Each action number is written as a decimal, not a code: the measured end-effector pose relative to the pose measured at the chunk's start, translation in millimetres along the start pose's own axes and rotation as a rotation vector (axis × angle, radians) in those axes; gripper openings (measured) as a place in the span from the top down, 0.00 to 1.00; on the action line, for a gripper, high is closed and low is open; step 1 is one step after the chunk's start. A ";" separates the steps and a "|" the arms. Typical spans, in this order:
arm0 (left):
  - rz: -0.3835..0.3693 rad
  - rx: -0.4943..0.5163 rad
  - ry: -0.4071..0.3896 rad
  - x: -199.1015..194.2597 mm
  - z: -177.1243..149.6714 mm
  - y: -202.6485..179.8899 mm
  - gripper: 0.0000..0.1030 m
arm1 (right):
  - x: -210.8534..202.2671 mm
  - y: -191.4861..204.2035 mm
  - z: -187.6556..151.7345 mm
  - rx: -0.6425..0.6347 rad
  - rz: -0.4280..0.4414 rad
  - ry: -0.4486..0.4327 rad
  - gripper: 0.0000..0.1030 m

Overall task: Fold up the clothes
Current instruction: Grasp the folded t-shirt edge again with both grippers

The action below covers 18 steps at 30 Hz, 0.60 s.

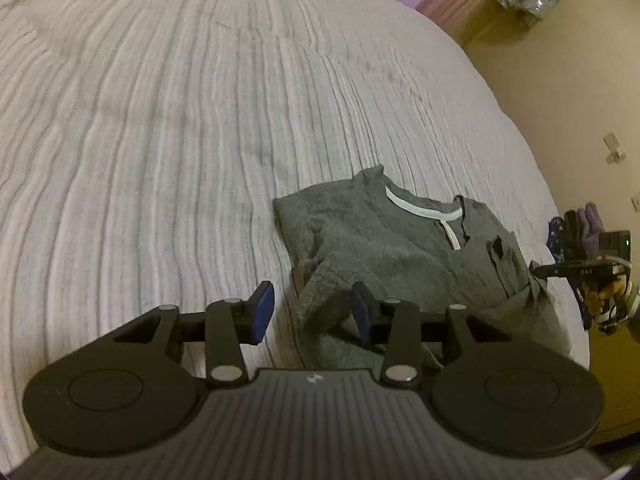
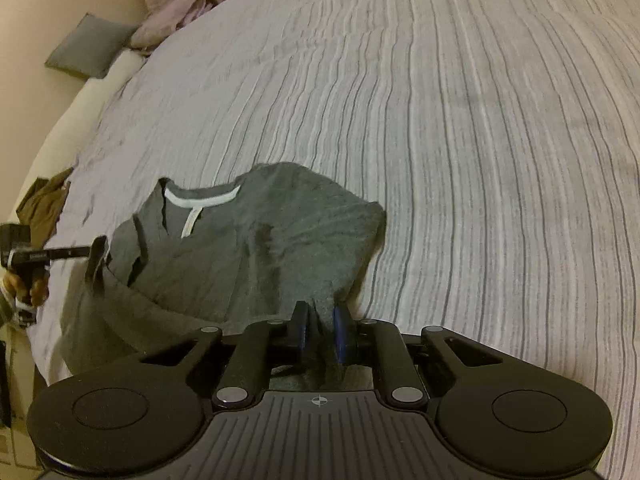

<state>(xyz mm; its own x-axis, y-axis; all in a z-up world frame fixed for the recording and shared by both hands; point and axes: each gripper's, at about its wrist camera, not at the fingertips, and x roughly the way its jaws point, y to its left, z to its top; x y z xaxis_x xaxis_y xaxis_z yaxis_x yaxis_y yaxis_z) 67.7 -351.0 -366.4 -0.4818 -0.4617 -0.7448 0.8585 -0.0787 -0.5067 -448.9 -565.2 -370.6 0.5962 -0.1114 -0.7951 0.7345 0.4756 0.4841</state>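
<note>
Both wrist views dim, warm yellowish indoor cast. Cool pinkish-purple glow at top edge beyond striped bedspread (image 1: 160,120), apparent light source there. Strong fisheye bending: bedspread stripes curve outward, corners black vignette. Motion blur smears stripes, heaviest toward left edge of left view. Grey shirt (image 2: 248,240) moderately sharp; soft shadow beneath its raised edge. Grain and compression noise throughout. Near black gripper bodies dark, little detail. No harsh glare; faint sheen on metal pivots.
</note>
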 end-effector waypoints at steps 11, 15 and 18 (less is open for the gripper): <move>-0.074 -0.071 -0.179 -30.8 -5.4 -0.7 0.99 | -45.9 15.1 2.0 0.034 -0.003 -0.183 0.94; -0.033 -0.118 -0.237 -26.5 1.8 2.7 0.99 | -49.5 14.6 10.7 0.088 -0.050 -0.284 0.94; 0.034 -0.116 -0.207 -8.7 9.9 2.1 0.99 | -29.7 8.7 19.5 0.129 -0.149 -0.274 0.94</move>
<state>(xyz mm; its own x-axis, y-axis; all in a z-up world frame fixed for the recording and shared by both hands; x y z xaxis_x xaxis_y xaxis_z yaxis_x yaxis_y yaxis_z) 75.5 -355.9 -356.7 -0.3961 -0.6349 -0.6634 0.8422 0.0366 -0.5379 -453.9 -574.7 -335.7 0.5315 -0.4099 -0.7413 0.8445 0.3239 0.4265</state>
